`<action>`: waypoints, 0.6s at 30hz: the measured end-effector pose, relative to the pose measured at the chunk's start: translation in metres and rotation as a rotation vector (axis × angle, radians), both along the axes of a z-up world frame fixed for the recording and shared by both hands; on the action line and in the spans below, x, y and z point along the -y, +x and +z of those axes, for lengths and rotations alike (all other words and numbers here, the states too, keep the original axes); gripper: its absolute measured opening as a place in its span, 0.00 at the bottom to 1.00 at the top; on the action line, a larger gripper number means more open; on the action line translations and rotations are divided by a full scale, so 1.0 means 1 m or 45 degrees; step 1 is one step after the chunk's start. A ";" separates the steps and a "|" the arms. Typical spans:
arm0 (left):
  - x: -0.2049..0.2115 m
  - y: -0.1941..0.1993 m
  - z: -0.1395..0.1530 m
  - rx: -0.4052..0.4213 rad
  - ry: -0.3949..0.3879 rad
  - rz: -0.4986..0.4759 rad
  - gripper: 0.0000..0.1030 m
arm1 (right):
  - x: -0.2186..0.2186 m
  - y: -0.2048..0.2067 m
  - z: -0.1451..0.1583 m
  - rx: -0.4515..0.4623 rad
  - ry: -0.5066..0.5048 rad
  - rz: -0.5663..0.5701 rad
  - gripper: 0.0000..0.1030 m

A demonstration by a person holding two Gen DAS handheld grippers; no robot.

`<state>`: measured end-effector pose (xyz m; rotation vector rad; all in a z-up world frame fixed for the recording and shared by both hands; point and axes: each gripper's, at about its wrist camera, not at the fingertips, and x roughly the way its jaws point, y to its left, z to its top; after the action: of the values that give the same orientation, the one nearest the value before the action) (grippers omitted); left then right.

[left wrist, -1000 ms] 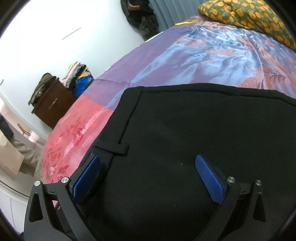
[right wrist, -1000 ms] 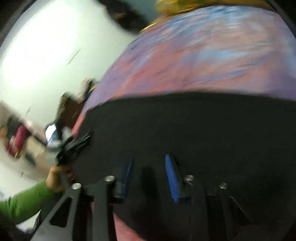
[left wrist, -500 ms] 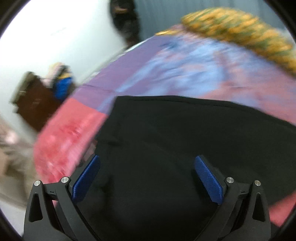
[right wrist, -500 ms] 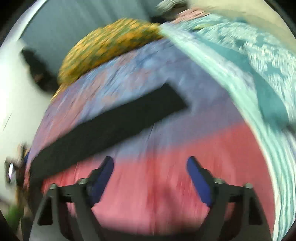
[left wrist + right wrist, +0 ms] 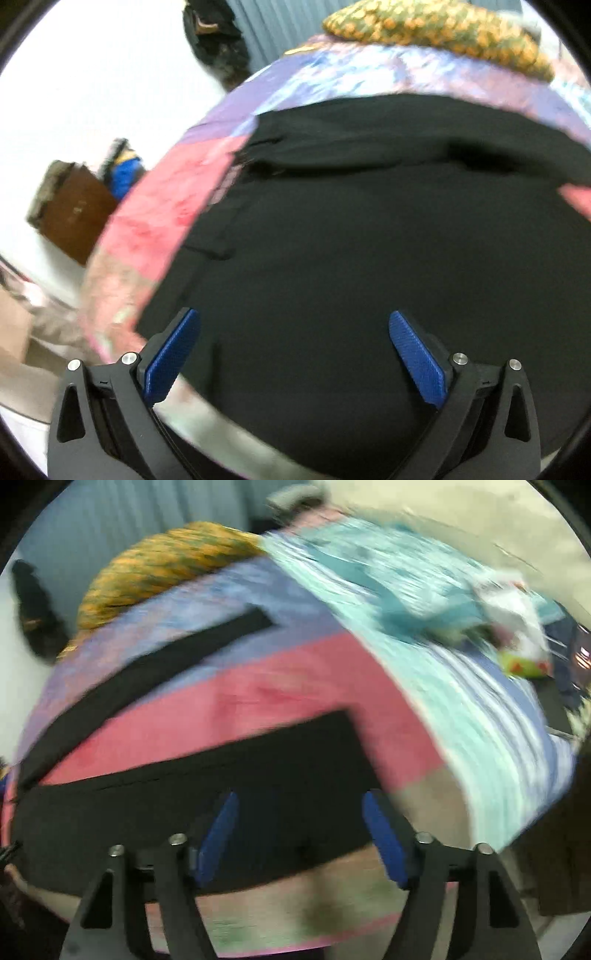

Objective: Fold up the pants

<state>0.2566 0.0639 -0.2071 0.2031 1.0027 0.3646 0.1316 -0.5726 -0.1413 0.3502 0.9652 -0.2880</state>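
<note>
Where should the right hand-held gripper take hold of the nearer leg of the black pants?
Probably at the cuff end of the nearer leg, approaching from the near bed edge. That squared end lies flat on the bedspread, just ahead of the open right hand-held gripper.

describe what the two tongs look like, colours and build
Both look alike. The left tongs have two matte black fingers with triangular cut-outs, silver screw heads on top, and ribbed blue pads on the inner faces. The right tongs show the same black frame, silver screws and blue pads, though that view is blurred. No cables, markings or sleeves are visible.
</note>
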 end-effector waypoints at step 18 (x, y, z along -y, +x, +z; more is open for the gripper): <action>-0.058 -0.029 -0.014 0.078 -0.384 0.166 1.00 | -0.301 0.038 -0.086 0.053 -0.038 0.413 1.00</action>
<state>0.2278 0.1219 -0.2210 -0.1455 1.0000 0.3309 0.1699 -0.2718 -0.2272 0.1675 0.9592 0.0004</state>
